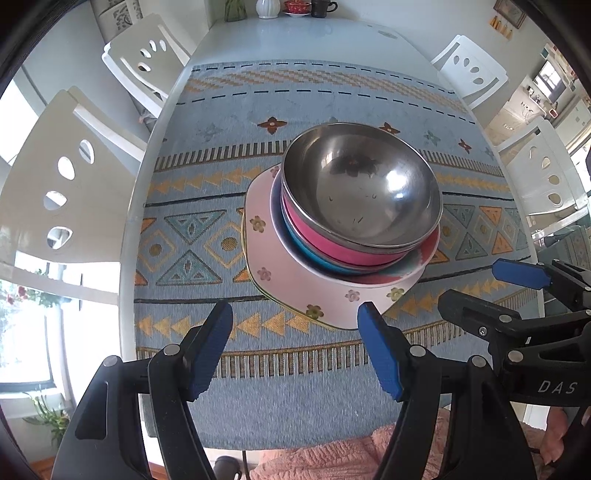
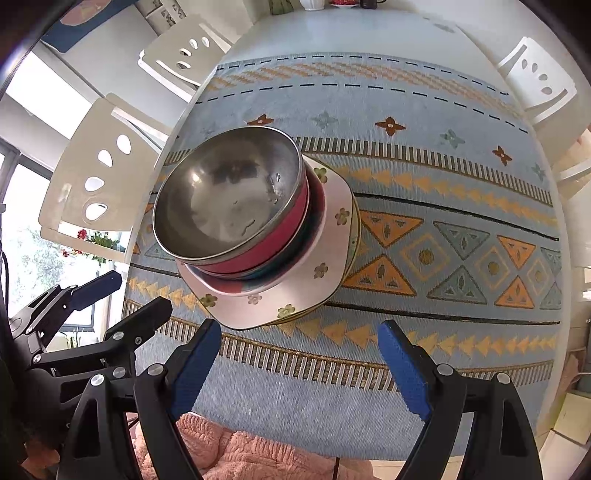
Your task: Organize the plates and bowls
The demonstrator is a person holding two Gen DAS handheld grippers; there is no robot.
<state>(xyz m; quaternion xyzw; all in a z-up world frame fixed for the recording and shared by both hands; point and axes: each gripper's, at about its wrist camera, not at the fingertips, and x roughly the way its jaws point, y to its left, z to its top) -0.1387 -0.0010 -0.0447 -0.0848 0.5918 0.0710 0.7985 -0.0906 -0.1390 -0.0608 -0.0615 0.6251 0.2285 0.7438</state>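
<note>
Here the left gripper (image 1: 295, 314) and right gripper (image 2: 299, 330) hang above the tablecloth (image 1: 221, 122), jaws apart, empty. Ahead, the steel bowl (image 1: 360, 184) nests in coloured bowls (image 1: 332, 247) on the floral plate (image 1: 280, 258): stacking appears finished. Only the left view shows the shelf crockery (image 1: 295, 7) clearly.

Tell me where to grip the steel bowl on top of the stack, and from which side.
Grip the steel bowl by its thin rim, coming from above with one finger inside and one outside. It nests in the pink bowl, so its wall is mostly hidden; only the rim stands proud. The near edge, facing the open left gripper, looks easiest.
</note>
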